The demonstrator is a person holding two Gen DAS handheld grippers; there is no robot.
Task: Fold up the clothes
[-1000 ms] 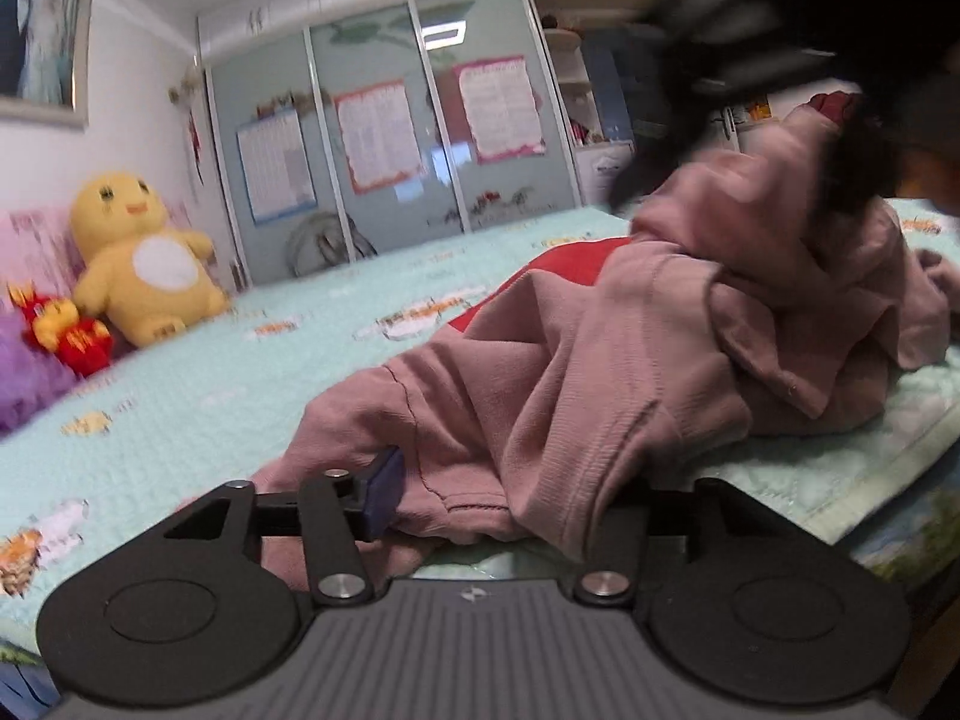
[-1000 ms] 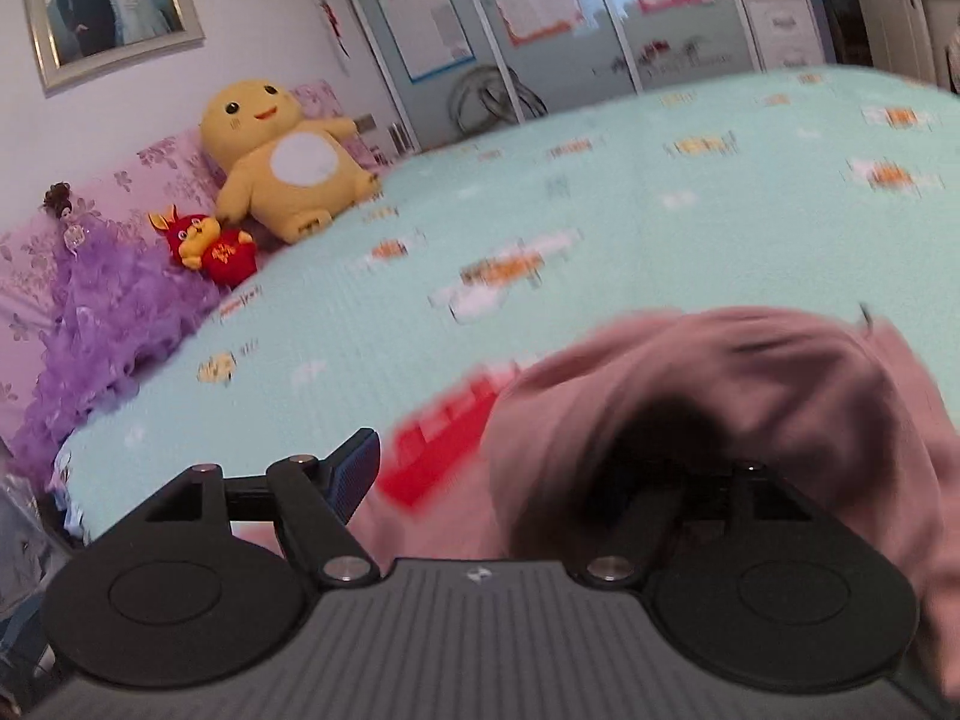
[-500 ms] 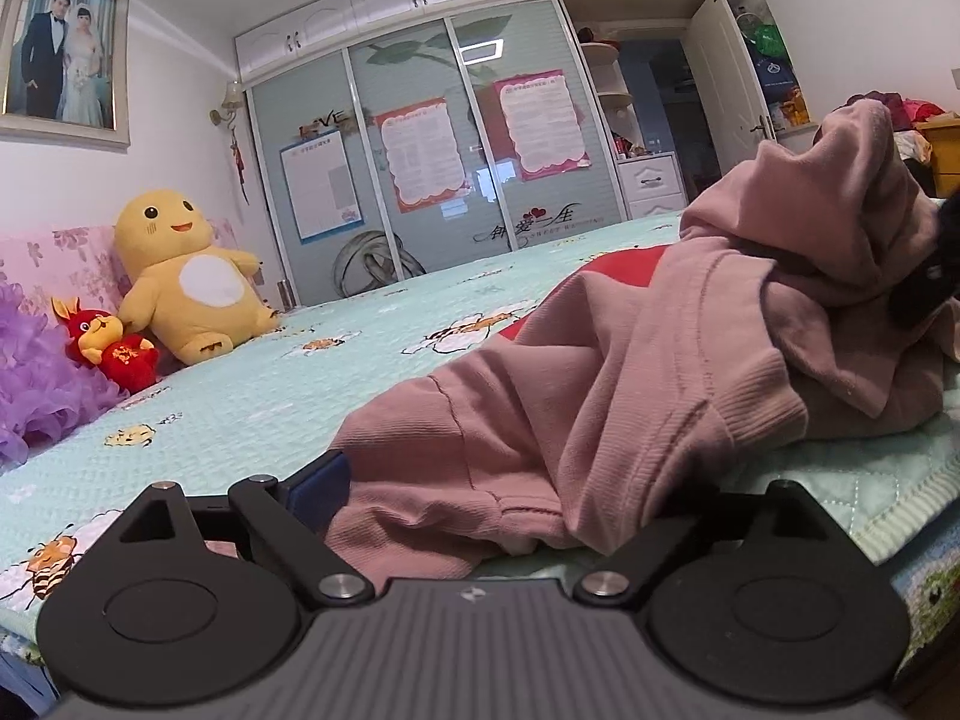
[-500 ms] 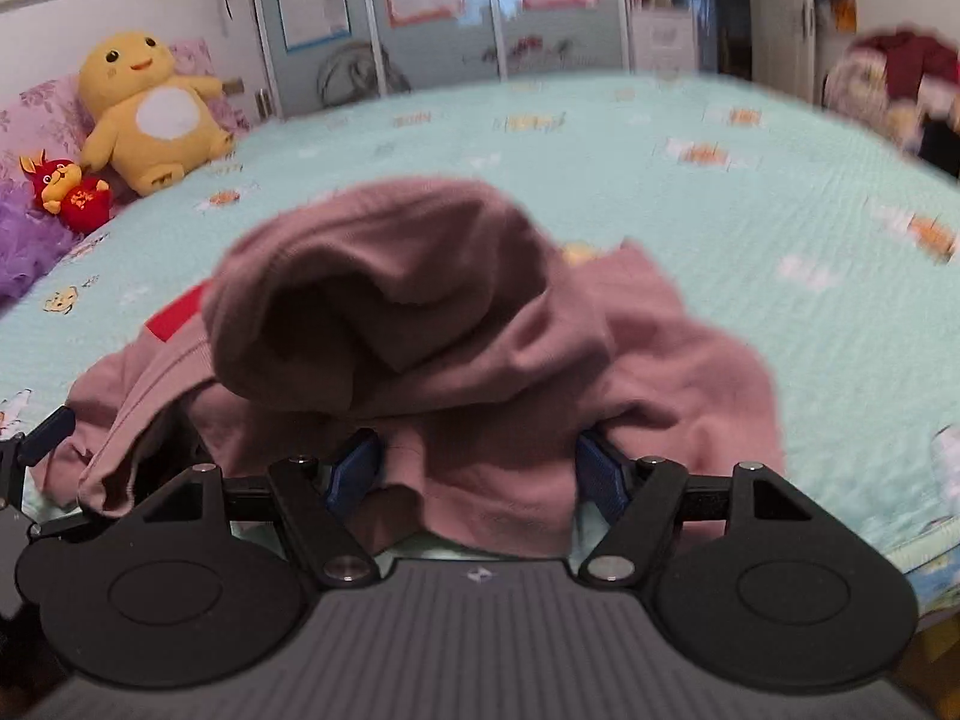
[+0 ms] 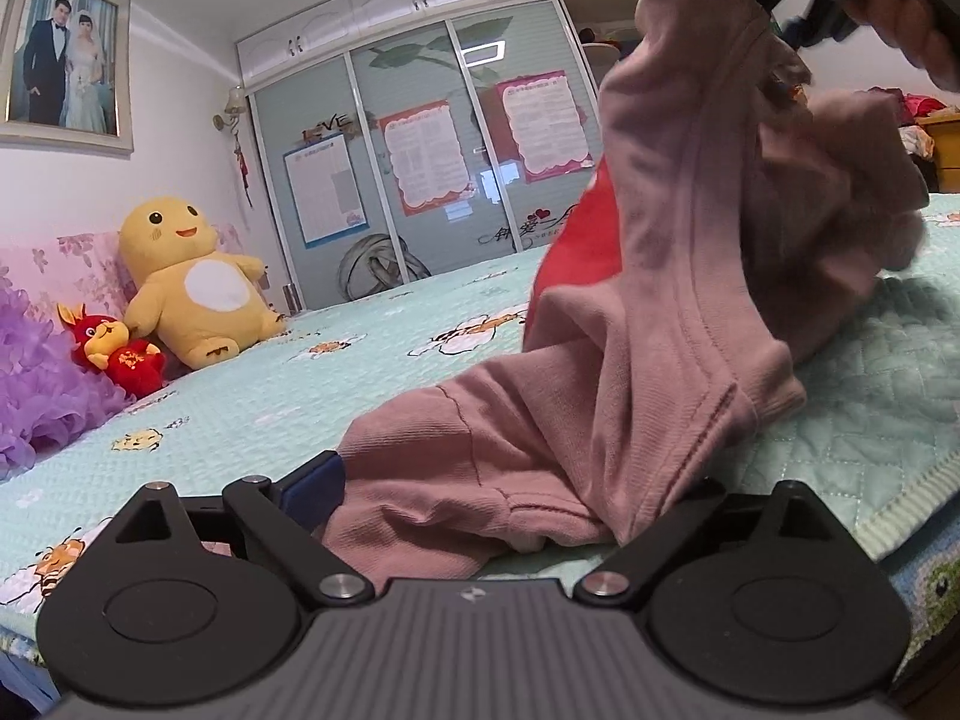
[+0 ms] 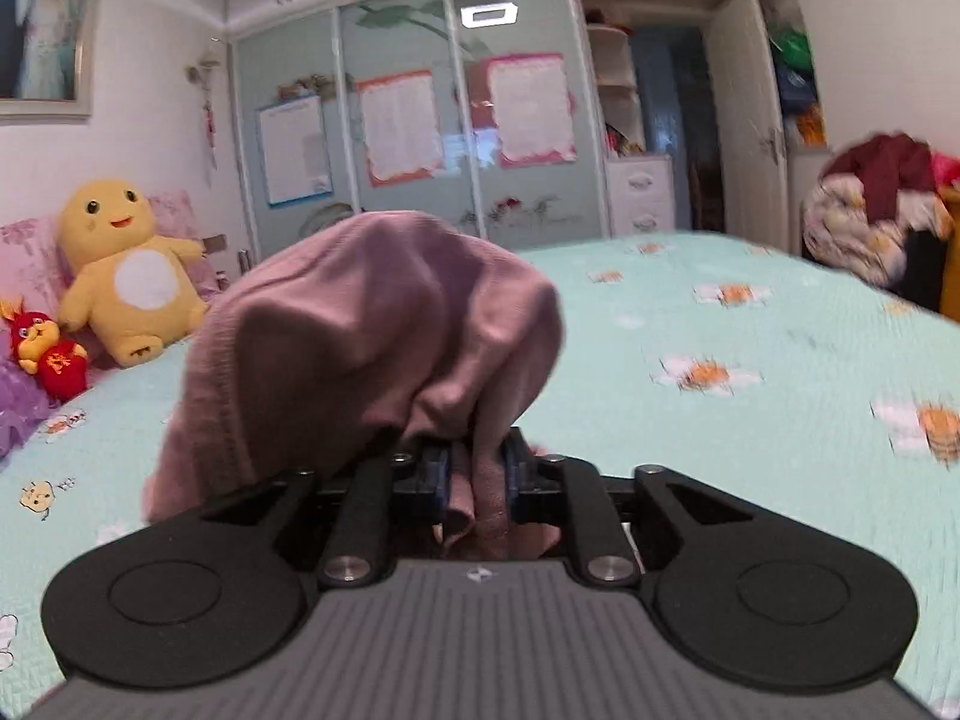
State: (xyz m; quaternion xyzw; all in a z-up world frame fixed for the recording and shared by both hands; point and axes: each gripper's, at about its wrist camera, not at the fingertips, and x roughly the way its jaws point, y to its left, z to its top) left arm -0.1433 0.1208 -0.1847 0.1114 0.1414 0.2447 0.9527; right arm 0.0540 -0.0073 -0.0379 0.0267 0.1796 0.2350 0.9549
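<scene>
1. Bottom centre: my right gripper point(image 6: 474, 474), jaws just closed, pinches a bunched fold of the pink garment point(image 6: 372, 330); it may slip free.
2. My left gripper point(image 5: 510, 480), jaws just opened wide, straddles the garment's hem, ungripped, on the bed point(image 5: 252, 396); lifting could drag it away.

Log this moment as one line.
right tongs: clamped on pink garment, lifted | left tongs: open around hem, no grip | bed

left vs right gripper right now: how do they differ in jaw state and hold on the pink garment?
1. The right gripper has just closed, its jaws pinching a fold of the pink garment; the left gripper has just opened wide, with cloth between its jaws but unpinched.
2. The right lifts its bunch off the bed; the left sits low at the bed's edge.

Both have black bodies and blue pads.
</scene>
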